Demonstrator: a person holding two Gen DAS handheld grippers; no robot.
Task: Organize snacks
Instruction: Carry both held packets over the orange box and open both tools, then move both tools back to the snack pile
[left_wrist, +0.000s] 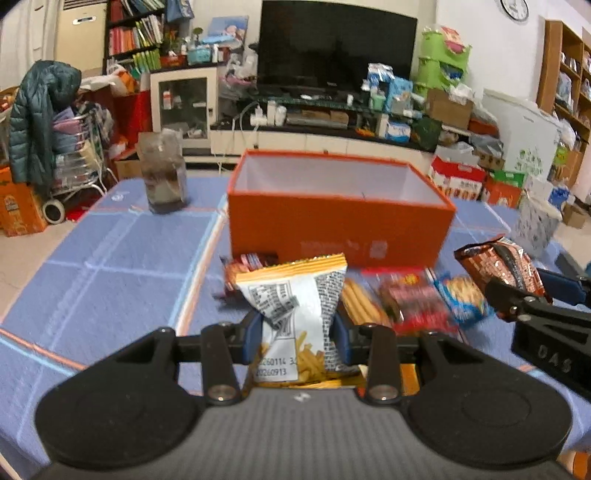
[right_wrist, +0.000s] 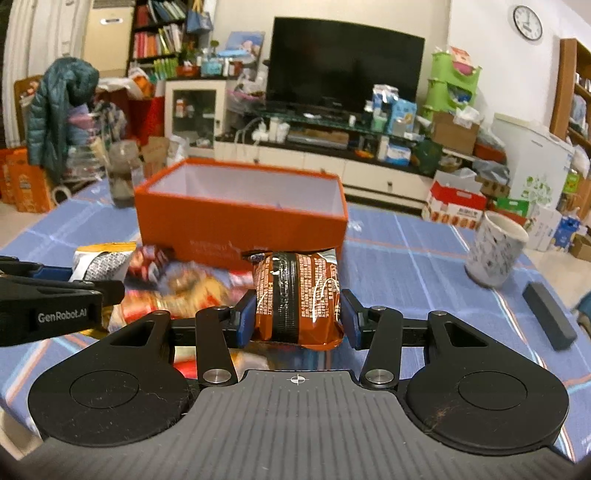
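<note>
Fingers (left_wrist: 255, 339) of the left gripper (left_wrist: 299, 338) clamp a white-and-orange foil snack packet (left_wrist: 291, 306); the right gripper (right_wrist: 298, 321) clamps a brown foil snack packet (right_wrist: 299, 295). Both packets are held above the blue checked surface (left_wrist: 110, 266), just before the open orange cardboard box (left_wrist: 340, 221).

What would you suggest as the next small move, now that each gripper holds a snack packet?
Probably carry both forward over the orange box, which is open and looks empty. The left gripper grips a white-and-orange packet, the right gripper a brown packet.
</note>
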